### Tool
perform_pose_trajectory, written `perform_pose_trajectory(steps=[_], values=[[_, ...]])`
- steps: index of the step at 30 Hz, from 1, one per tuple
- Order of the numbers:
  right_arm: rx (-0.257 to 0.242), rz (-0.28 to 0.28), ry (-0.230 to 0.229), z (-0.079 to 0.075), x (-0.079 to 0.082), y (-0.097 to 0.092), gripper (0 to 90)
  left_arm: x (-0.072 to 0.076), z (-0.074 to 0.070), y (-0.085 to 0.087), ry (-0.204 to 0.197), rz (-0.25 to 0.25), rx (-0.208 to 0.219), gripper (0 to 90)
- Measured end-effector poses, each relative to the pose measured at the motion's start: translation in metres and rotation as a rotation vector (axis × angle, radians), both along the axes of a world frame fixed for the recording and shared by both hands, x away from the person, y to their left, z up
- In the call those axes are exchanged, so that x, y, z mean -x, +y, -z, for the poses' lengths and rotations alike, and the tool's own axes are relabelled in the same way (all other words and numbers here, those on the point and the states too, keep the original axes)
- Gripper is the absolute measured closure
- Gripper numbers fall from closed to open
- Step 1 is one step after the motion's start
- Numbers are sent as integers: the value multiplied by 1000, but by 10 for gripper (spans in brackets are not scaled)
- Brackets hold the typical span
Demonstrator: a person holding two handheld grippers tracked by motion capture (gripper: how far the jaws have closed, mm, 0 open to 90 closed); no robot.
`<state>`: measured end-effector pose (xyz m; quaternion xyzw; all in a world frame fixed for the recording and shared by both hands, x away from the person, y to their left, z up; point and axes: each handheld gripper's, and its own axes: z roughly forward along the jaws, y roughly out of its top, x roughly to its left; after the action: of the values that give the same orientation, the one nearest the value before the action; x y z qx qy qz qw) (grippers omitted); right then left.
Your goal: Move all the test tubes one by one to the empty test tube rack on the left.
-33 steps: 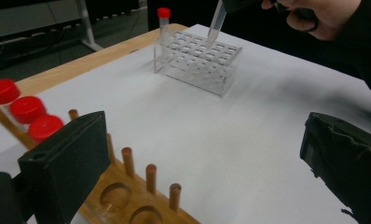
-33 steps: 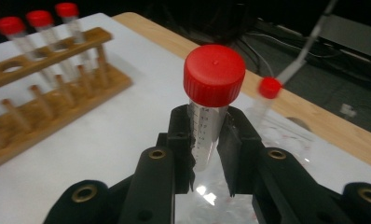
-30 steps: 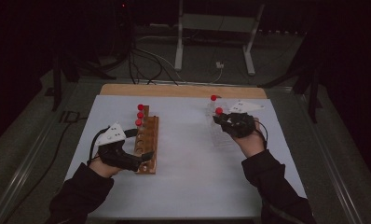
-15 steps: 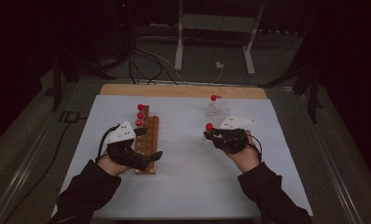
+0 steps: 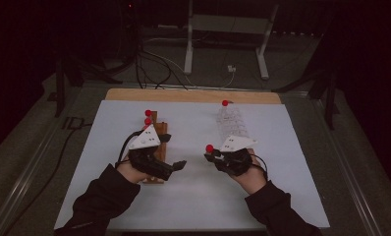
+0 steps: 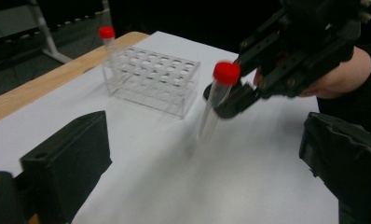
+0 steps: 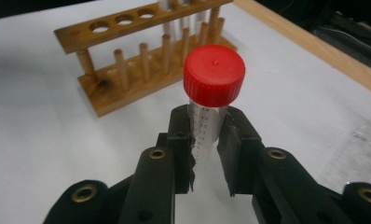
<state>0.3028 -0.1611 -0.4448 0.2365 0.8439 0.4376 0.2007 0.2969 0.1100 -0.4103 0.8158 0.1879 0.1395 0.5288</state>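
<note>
My right gripper (image 5: 212,154) is shut on a clear tube with a red cap (image 7: 214,76), held upright above the white mat; the pads grip it just under the cap. The same tube (image 6: 217,94) hangs in front of my left gripper (image 5: 176,150), whose jaws stand wide open with nothing between them. Behind the left hand lies a wooden rack (image 5: 153,119) with two red-capped tubes (image 5: 148,117) at its far end. A clear plastic rack (image 5: 233,123) at the back right holds one red-capped tube (image 5: 225,103).
A white mat (image 5: 193,211) covers the table, and a wooden strip (image 5: 183,95) runs along its far edge. Cables and a metal stand (image 5: 223,29) lie on the dark floor beyond. Open mat lies between the two racks.
My right gripper has carried the tube away from the clear rack, nearer and leftward toward the centre. My left gripper has shifted right, off the wooden rack's side, toward the tube.
</note>
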Motion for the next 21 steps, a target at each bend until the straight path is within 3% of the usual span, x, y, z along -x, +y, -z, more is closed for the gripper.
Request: perform_pose_trajectory(steps=[7,21], values=[[21,-36,15,9,4,10,756,-1,2,-18,3,38,-15,90],[16,-69,17,7,11,18,755,-5,12,-38,-11,55,-58,351]])
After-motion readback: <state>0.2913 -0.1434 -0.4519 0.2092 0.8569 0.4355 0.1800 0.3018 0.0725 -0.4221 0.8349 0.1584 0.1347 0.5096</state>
